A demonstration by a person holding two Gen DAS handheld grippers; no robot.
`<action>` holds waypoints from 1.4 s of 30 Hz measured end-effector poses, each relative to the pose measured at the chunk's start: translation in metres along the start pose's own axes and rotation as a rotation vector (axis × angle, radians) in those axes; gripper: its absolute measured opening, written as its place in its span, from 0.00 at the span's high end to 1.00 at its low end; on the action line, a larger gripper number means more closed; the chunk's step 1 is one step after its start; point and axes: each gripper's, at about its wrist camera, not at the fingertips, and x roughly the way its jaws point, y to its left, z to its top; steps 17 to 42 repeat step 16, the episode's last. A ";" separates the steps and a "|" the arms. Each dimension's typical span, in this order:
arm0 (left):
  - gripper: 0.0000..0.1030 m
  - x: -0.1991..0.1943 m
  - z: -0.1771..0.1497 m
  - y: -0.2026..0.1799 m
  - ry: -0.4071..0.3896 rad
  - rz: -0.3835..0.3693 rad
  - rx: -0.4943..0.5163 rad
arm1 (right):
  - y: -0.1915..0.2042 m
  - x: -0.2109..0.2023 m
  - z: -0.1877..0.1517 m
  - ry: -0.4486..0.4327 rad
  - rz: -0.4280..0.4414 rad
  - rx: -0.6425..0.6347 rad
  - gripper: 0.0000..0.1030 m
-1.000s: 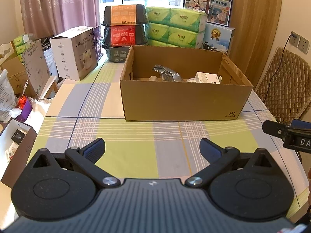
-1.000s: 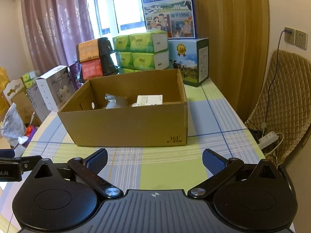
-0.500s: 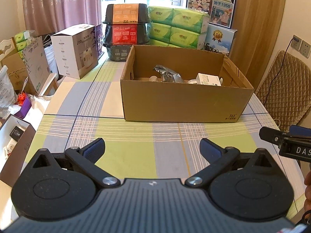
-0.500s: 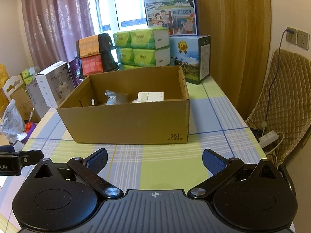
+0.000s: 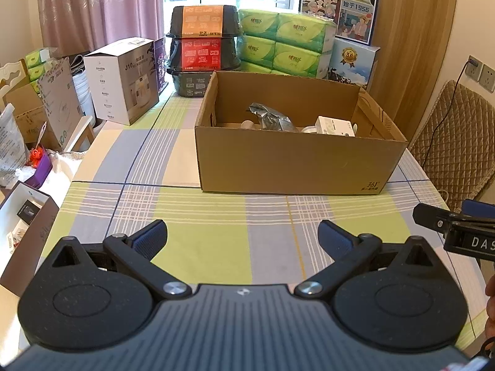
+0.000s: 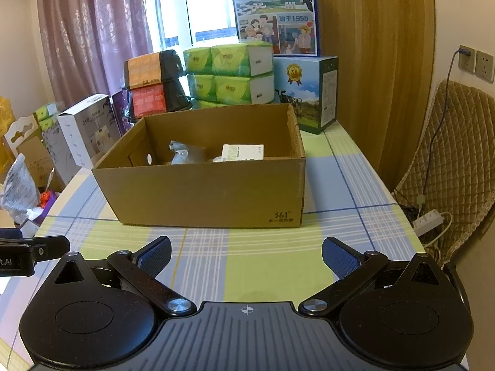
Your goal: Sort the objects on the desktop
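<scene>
Left tongs [image 5: 243,236] gape wide, holding nothing above the worktop [image 5: 216,235]. Right tongs [image 6: 246,255] likewise spread, empty, facing the cardboard box [image 6: 210,194]

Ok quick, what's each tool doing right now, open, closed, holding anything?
Left tool: open, holding nothing, above the checked tablecloth.
Right tool: open, holding nothing.

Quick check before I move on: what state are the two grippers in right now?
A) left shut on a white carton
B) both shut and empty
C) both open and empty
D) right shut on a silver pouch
C: the left gripper and right gripper both have fingers spread wide over the tablecloth, nothing between them; the white carton and silver pouch lie in the cardboard box.
</scene>
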 end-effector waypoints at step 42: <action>0.01 -0.004 -0.001 -0.002 -0.047 -0.004 0.007 | 0.000 0.001 -0.002 0.004 0.001 -0.002 0.02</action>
